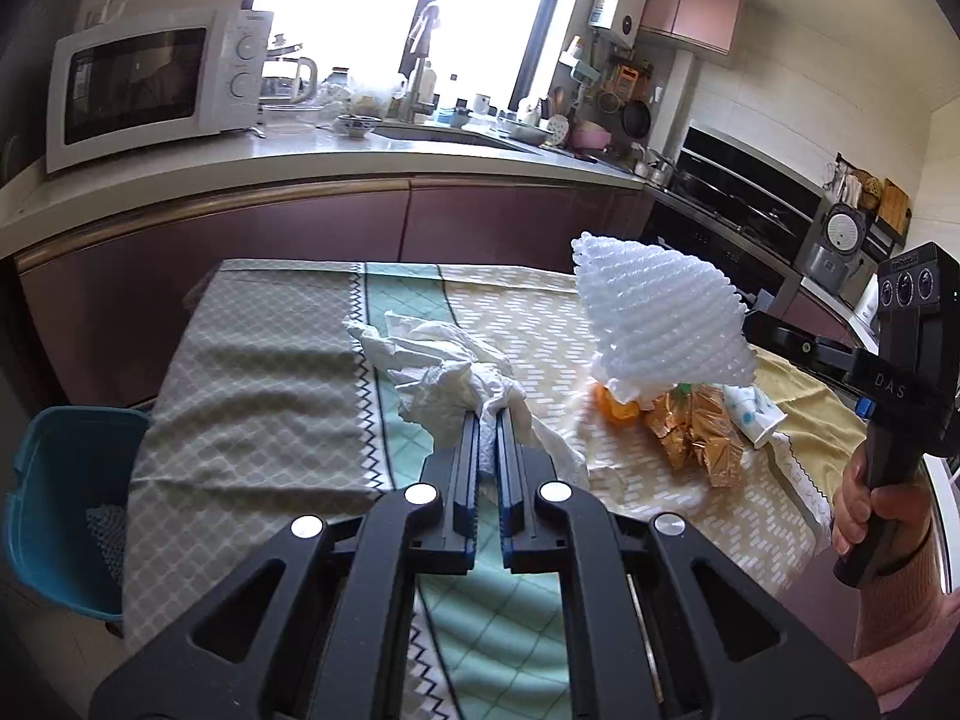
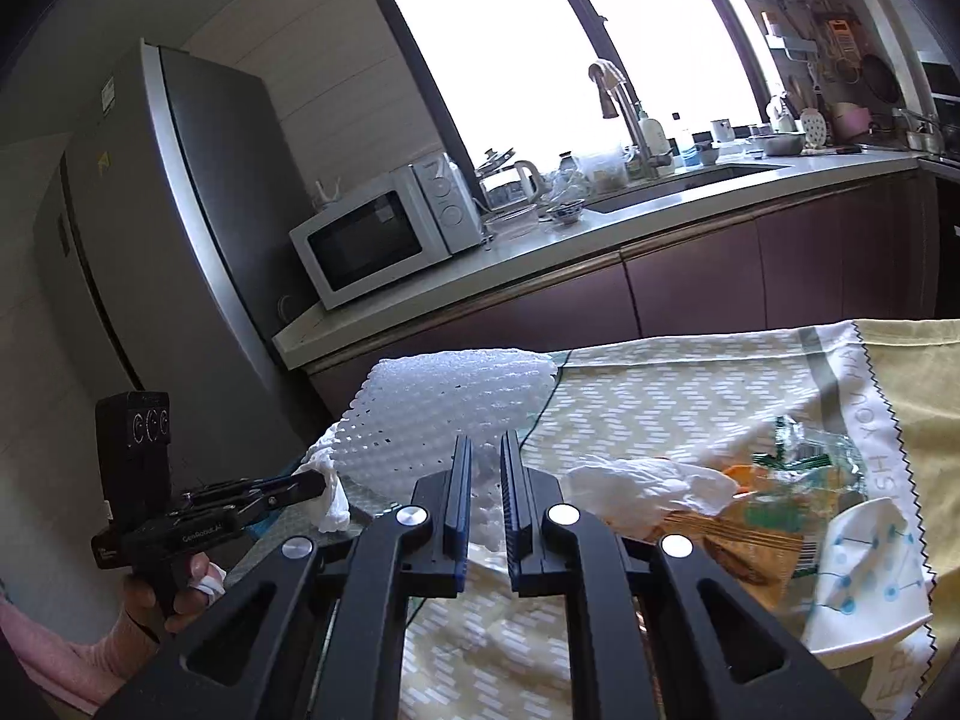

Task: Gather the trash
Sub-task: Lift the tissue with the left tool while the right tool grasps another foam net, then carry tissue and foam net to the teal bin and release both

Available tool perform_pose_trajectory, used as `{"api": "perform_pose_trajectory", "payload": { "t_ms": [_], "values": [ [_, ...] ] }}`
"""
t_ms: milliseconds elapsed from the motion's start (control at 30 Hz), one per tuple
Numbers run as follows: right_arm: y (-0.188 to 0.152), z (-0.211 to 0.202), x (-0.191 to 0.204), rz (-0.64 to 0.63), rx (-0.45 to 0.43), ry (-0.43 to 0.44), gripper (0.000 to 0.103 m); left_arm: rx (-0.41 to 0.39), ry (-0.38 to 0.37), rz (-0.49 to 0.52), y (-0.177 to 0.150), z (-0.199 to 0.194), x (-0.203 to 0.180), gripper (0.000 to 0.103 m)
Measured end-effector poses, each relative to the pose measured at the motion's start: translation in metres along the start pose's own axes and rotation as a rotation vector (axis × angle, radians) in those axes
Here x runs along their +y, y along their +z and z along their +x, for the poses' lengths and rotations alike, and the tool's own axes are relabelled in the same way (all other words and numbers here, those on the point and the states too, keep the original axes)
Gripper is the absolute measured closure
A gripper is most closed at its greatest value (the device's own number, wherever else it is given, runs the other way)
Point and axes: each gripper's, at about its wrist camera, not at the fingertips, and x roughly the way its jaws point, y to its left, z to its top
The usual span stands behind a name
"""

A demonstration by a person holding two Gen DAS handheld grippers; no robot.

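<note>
My left gripper (image 1: 489, 414) is shut on a crumpled white tissue (image 1: 438, 366) held above the patterned tablecloth (image 1: 258, 360). My right gripper (image 2: 483, 441) is shut on a white foam fruit net (image 2: 444, 414), lifted off the table; the net also shows in the left wrist view (image 1: 654, 318). On the cloth lie an orange peel (image 1: 615, 405), a golden snack wrapper (image 1: 699, 432) and a tipped paper cup (image 1: 753, 414). Another white tissue (image 2: 648, 489) lies by the wrapper (image 2: 750, 534) and the cup (image 2: 864, 570).
A blue bin (image 1: 60, 510) with a foam net inside stands on the floor left of the table. Behind are a kitchen counter (image 1: 360, 162) with a microwave (image 1: 144, 84) and sink, a fridge (image 2: 156, 228), and a stove area at the right.
</note>
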Motion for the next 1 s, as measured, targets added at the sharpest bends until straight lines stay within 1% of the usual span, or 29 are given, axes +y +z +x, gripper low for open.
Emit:
{"api": "perform_pose_trajectory", "payload": {
  "t_ms": [300,433,533,733,867,1000],
  "values": [
    [0.006,0.083,0.066,-0.079,0.105,0.176,0.094,-0.064,0.194,-0.097,-0.006,-0.064,0.089,0.097],
    [0.007,0.122,0.098,-0.115,0.161,0.232,0.094,-0.076,0.279,-0.143,-0.011,-0.087,0.129,0.097],
    [0.004,0.148,0.122,-0.150,0.201,0.259,0.094,-0.073,0.328,-0.184,-0.016,-0.097,0.159,0.097],
    [0.000,0.195,0.159,-0.195,0.267,0.281,0.094,-0.046,0.400,-0.257,-0.032,-0.101,0.207,0.097],
    [-0.002,0.228,0.174,-0.200,0.310,0.277,0.094,-0.002,0.424,-0.295,-0.044,-0.091,0.234,0.097],
    [-0.006,0.260,0.189,-0.225,0.355,0.260,0.094,0.047,0.429,-0.326,-0.053,-0.074,0.254,0.097]
  ]
}}
